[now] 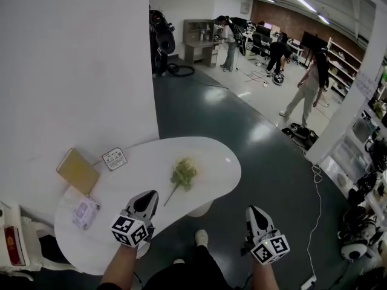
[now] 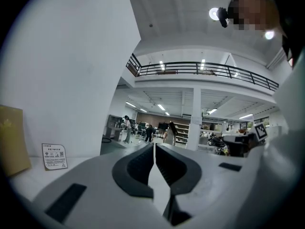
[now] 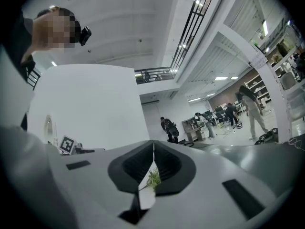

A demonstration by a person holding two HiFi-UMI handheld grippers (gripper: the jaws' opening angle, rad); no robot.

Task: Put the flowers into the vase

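Observation:
A flower (image 1: 183, 174) with a pale green head and a thin stem lies flat on the white rounded table (image 1: 217, 162), near its middle. My left gripper (image 1: 149, 196) hovers over the table's near side, just left of the stem's end; its jaws are shut and hold nothing (image 2: 154, 149). My right gripper (image 1: 253, 210) hangs off the table's near right edge, over the dark floor, with its jaws closed tip to tip and nothing in them (image 3: 153, 147). Through the gap below its tips, a bit of the flower (image 3: 153, 178) shows on the table beyond. No vase is in view.
On the table's left part lie a brown card (image 1: 77, 171), a small printed placard (image 1: 113, 158) and a clear packet (image 1: 86, 212). A white wall (image 1: 72, 65) stands right behind the table. Several people (image 1: 308, 89) stand far off; cables (image 1: 314, 180) and shelves (image 1: 363, 162) are at the right.

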